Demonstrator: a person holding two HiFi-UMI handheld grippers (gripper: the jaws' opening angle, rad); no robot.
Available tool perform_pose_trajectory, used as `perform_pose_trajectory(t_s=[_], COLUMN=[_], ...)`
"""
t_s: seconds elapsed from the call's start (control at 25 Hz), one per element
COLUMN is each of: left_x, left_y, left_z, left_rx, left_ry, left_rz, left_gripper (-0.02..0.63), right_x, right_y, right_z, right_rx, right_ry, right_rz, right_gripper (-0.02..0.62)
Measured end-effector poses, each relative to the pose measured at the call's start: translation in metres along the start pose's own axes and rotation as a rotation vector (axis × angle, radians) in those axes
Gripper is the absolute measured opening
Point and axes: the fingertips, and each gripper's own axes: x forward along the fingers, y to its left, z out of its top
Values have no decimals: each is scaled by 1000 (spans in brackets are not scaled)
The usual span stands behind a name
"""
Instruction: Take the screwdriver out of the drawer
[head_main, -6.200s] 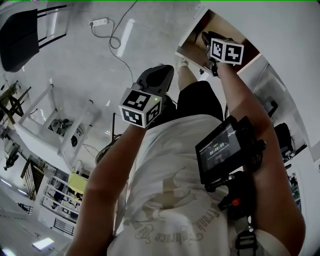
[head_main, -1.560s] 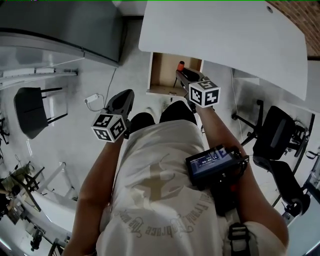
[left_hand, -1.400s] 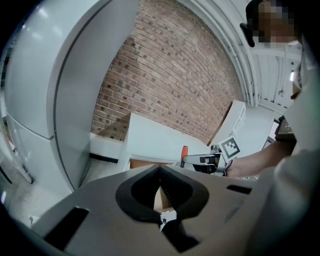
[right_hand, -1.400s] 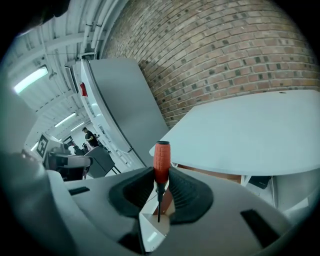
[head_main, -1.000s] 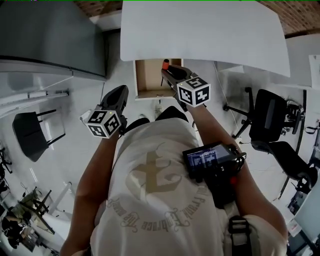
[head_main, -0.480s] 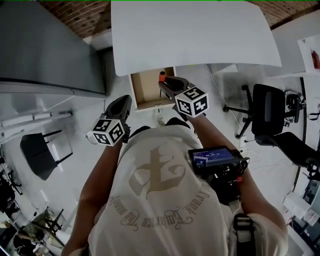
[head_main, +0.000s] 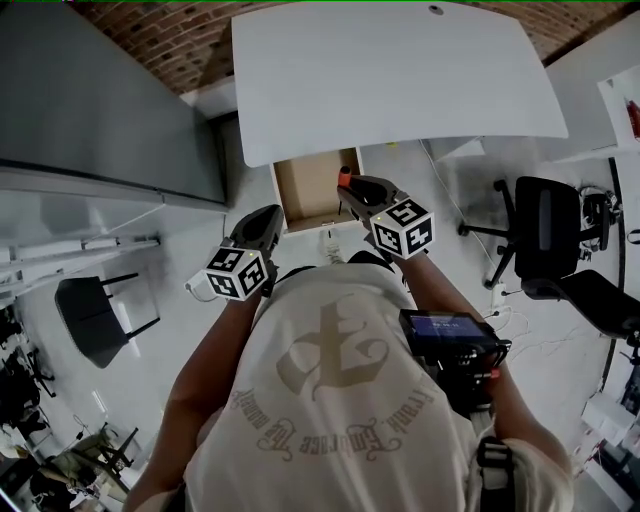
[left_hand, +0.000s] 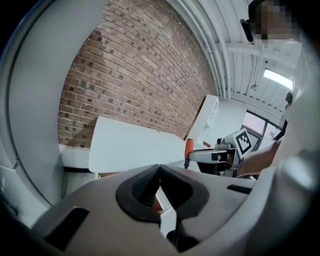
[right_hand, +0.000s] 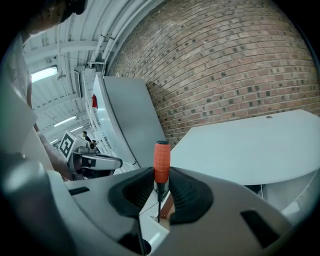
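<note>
In the head view the open wooden drawer (head_main: 308, 188) juts out under the white table top (head_main: 400, 70). My right gripper (head_main: 350, 188) hangs over the drawer's right front corner, shut on the screwdriver (head_main: 344, 178). In the right gripper view the screwdriver (right_hand: 161, 161) stands upright between the pads of the right gripper (right_hand: 161, 176), orange handle up, thin shaft pointing down. My left gripper (head_main: 266, 218) is left of the drawer's front, over the floor. Its pads meet with nothing between them in the left gripper view (left_hand: 160, 168), where the right gripper (left_hand: 212, 156) shows with the orange handle (left_hand: 189, 148).
A black office chair (head_main: 540, 225) stands right of the table and a dark chair (head_main: 95, 315) at the left. A grey panel (head_main: 100, 100) and a brick wall (head_main: 150, 30) close the far side. A screen unit (head_main: 450, 335) is strapped to the person's chest.
Since several seconds ago the right gripper has come out of the drawer with the screwdriver. In the last second both grippers drew back slightly toward the body and rose a little.
</note>
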Motion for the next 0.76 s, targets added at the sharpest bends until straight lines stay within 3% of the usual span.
perform_pose_trajectory(t_s=[0.76], left_x=[24], left_y=[-41], left_z=[-10], left_rx=[33], left_ry=[12], left_rz=[-67], left_gripper=[21], right_x=[-41], right_y=[-5], right_z=[-26], right_rx=[12], right_ry=[5], right_rz=[-33], right_gripper=[104])
